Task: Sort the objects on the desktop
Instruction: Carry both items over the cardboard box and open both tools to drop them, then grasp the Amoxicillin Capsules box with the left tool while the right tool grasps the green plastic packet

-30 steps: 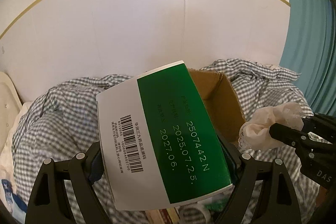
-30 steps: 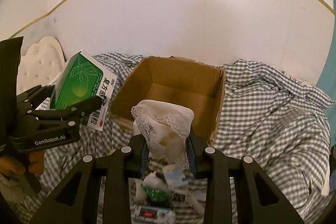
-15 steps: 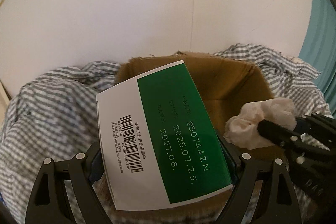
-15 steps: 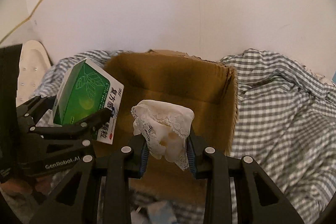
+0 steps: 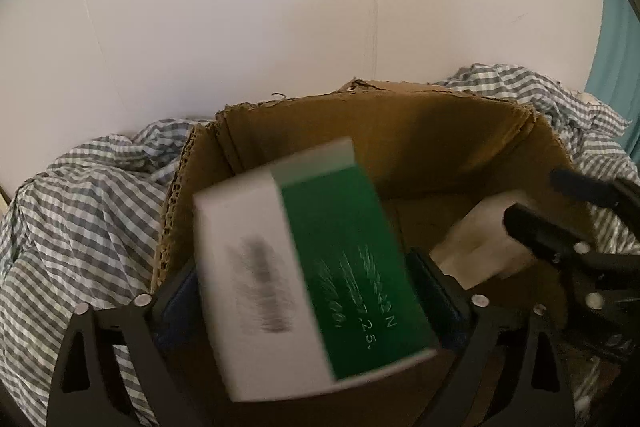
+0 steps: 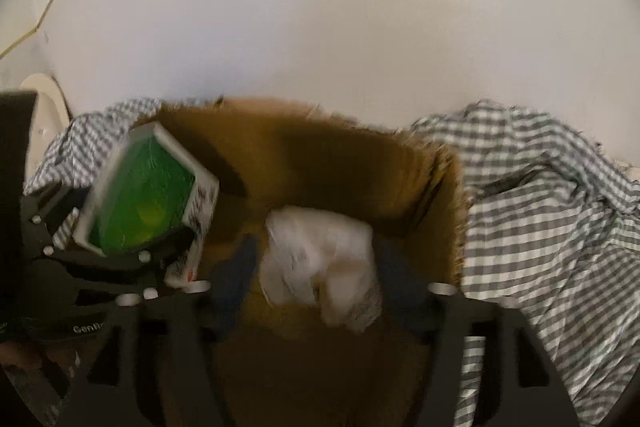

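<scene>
A green and white medicine box (image 5: 312, 267) is between the fingers of my left gripper (image 5: 308, 291), blurred and tilted, over the open cardboard box (image 5: 400, 131). The jaws stand wider than before and the box looks loose. A crumpled white lace cloth (image 6: 320, 259) lies between the spread fingers of my right gripper (image 6: 316, 267), also blurred, over the cardboard box (image 6: 328, 155). The cloth (image 5: 480, 243) and right gripper show at the right of the left wrist view. The medicine box (image 6: 144, 195) shows at the left of the right wrist view.
Grey-and-white checked fabric (image 5: 80, 211) surrounds the cardboard box on both sides (image 6: 552, 227). A white wall (image 5: 320, 7) stands right behind. A teal curtain (image 5: 616, 75) hangs at far right. A cream padded edge (image 6: 40, 99) sits at the left.
Both grippers moved forward over the cardboard box and their jaws have spread. The medicine box and the cloth are blurred and have shifted within the fingers, seemingly released.
</scene>
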Demonstrator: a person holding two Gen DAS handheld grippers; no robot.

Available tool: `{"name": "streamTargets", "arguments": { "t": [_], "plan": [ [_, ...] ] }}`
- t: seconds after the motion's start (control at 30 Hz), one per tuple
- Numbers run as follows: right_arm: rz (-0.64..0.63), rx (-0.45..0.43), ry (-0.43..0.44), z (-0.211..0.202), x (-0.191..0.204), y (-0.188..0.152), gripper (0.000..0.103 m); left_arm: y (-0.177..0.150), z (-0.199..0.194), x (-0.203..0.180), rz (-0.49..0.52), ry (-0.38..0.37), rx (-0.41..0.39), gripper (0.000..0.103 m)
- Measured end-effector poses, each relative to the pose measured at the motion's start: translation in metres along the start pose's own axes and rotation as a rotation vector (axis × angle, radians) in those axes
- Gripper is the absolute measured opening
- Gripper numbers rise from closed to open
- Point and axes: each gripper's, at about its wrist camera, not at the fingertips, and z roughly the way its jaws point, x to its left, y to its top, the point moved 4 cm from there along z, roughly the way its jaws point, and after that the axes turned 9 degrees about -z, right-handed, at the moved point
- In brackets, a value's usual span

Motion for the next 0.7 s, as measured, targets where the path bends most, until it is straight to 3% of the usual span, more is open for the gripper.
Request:
{"name": "streamTargets", "arguments": {
  "t": [0.1,0.47,0.7],
  "plan": [
    [0.031,-0.015,-0.018,-0.014,-0.009,0.006,0.079,0.005,-0.013,-0.003,0.026,0.056,-0.014,0.103],
    [-0.013,-0.088,-0.075,-0.138,-0.012,0.005,0.079,0.015,-0.132,0.028,-0.029,0.071,-0.103,0.103],
    [0.000,-0.105,-0.093,-0.202,-0.006,-0.020,0.079,-0.032,-0.187,0.052,-0.035,0.068,-0.102,0.103]
  ]
}}
